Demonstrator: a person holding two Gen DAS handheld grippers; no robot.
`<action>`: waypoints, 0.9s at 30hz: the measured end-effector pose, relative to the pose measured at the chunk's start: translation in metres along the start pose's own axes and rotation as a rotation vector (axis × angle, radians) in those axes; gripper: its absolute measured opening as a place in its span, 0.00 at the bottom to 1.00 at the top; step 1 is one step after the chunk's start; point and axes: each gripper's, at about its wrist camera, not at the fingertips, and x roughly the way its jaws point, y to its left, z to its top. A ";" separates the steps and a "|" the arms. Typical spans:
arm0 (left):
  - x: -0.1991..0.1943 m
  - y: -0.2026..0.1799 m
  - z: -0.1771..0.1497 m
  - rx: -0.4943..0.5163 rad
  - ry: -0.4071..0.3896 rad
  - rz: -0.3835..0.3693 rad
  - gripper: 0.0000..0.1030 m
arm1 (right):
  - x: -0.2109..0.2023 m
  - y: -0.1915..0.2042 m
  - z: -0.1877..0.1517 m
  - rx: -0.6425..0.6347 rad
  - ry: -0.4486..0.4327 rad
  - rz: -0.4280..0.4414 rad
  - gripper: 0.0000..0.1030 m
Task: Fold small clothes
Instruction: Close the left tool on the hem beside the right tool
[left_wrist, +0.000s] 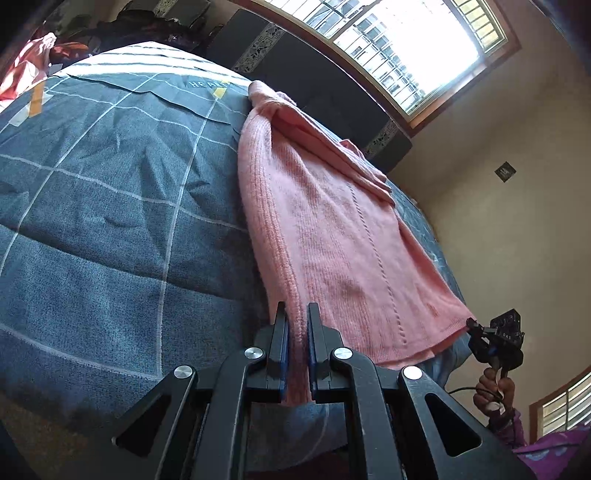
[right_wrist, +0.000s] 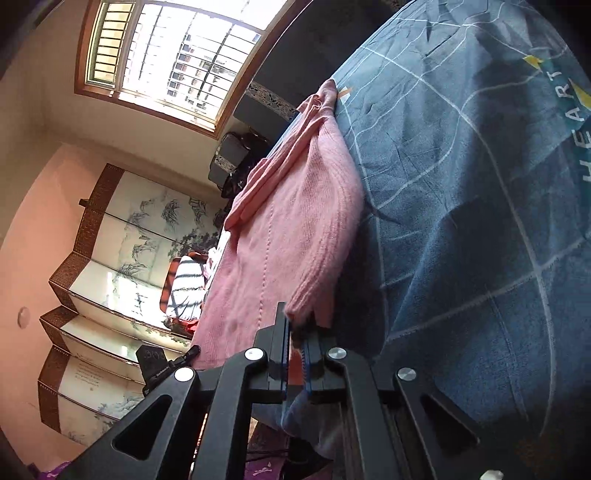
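While the pink knit sweater (left_wrist: 332, 236) lies lengthwise on the blue checked bedspread (left_wrist: 110, 206), the left gripper (left_wrist: 297, 325) pinches its near hem at six o'clock. The right gripper (right_wrist: 297, 325) is clenched too — apparently on the sweater's other hem corner, though blur hides the contact — with a barred window (right_wrist: 177, 55) at eleven o'clock.

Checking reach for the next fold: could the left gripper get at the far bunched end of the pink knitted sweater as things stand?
Probably not yet: the left gripper is shut on the near hem of the pink knitted sweater; the far bunched end lies a full garment length away on the blue checked bedspread.
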 end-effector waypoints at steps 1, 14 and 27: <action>0.000 0.001 -0.001 0.006 -0.005 0.012 0.08 | 0.000 0.001 0.001 -0.031 -0.002 -0.056 0.06; -0.009 0.035 0.036 -0.054 -0.068 0.047 0.76 | 0.003 -0.013 0.052 -0.130 0.025 -0.209 0.54; 0.049 0.005 0.034 0.088 0.174 -0.003 0.38 | 0.063 -0.012 0.019 -0.153 0.231 -0.167 0.09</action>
